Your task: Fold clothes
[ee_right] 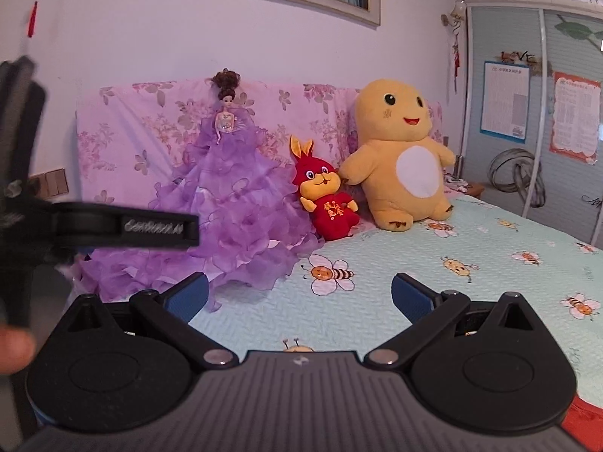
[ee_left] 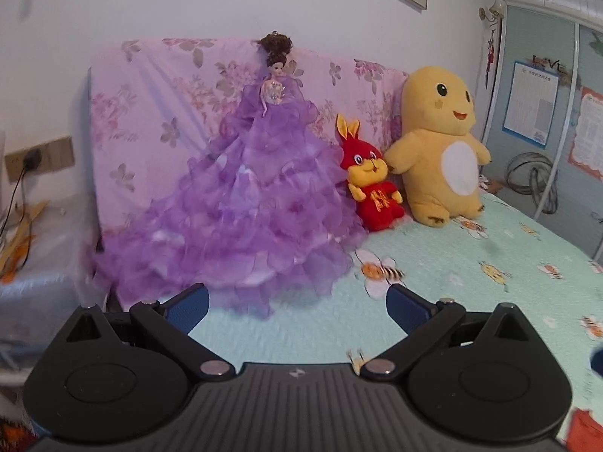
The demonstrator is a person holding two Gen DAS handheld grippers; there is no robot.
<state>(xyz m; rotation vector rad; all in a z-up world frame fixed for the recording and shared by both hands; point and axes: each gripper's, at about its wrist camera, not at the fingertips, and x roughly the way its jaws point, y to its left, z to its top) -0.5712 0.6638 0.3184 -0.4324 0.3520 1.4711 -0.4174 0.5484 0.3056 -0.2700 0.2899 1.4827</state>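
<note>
Oddly, red cloth (ee_right: 588,420) barely visible.

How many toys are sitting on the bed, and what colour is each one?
Purple: 1, the doll in the ruffled gown
Red: 1, the small rabbit plush
Yellow: 1, the big plush with a white belly
Total: 3 toys, all lined up against the floral headboard cover on the bee-print bedspread.

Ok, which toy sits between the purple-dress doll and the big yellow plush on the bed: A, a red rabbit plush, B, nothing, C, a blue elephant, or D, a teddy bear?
A: the red rabbit plush sits between the doll and the yellow plush.
</note>
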